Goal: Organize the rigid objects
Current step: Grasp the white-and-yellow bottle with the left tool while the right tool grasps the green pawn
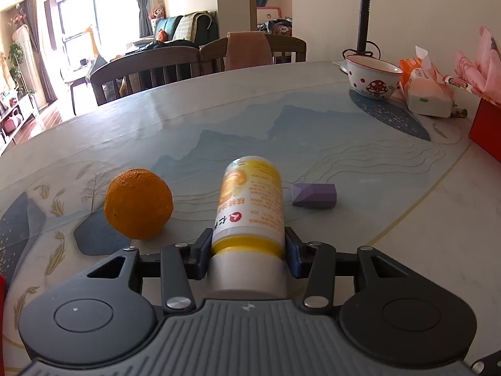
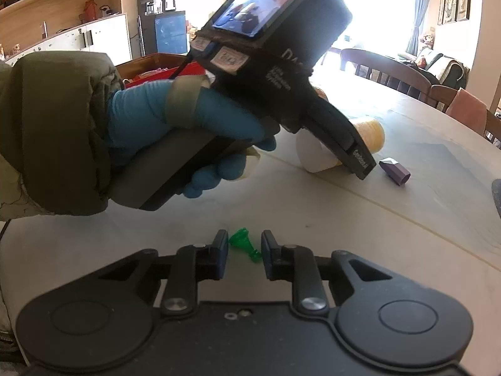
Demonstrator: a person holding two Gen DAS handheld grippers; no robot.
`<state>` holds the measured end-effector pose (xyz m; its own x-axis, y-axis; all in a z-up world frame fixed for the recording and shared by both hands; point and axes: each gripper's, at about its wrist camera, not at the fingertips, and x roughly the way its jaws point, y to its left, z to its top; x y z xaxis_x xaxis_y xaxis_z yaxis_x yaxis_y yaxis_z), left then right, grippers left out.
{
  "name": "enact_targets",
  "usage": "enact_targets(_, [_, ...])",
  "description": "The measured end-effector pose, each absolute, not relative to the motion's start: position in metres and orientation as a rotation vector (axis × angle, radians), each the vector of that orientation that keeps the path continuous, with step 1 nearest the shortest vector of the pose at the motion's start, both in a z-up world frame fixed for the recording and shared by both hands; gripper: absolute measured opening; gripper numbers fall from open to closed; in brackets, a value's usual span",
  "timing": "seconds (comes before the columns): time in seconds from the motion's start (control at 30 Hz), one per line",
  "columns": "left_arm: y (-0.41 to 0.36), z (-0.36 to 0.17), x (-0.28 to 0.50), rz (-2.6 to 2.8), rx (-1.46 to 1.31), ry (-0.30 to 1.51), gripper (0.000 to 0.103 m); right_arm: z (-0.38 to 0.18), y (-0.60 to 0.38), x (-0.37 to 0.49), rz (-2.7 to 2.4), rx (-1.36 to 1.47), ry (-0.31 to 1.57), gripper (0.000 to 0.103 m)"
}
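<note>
A yellow-and-white bottle (image 1: 250,200) lies on its side on the patterned table (image 1: 344,156), cap end toward the camera. My left gripper (image 1: 249,242) is shut on it, both pads pressed to the yellow band by the cap. An orange (image 1: 137,203) rests just left of the bottle, and a purple block (image 1: 313,195) just right of it. In the right wrist view, a small green chess piece (image 2: 244,244) lies between the pads of my right gripper (image 2: 245,250), which is shut on it. Beyond it a blue-gloved hand (image 2: 188,119) holds the left tool over the bottle (image 2: 316,153), with the purple block (image 2: 395,170) nearby.
At the far right stand a mushroom-print bowl (image 1: 374,76), a tissue pack (image 1: 426,94), a red box (image 1: 487,128) and a black gooseneck lamp (image 1: 364,15). Wooden chairs (image 1: 150,72) line the far table edge. An olive sleeve (image 2: 56,131) fills the left of the right wrist view.
</note>
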<state>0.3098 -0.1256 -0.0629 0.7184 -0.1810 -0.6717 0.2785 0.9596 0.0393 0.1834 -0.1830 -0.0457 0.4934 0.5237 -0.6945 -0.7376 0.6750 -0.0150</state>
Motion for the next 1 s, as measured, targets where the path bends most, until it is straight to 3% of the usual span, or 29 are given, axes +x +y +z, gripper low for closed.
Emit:
enact_targets(0.17, [-0.126, -0.062, 0.303, -0.24, 0.149, 0.718, 0.045, -0.046, -0.182, 0.182, 0.766, -0.322, 0.713, 0.021])
enact_targets(0.23, [-0.125, -0.061, 0.3, -0.233, 0.147, 0.722, 0.045, -0.045, -0.183, 0.182, 0.756, -0.318, 0.717, 0.015])
enact_targets(1.0, [-0.051, -0.019, 0.237, -0.196, 0.041, 0.688, 0.045, -0.015, -0.193, 0.184, 0.625, -0.221, 0.673, 0.015])
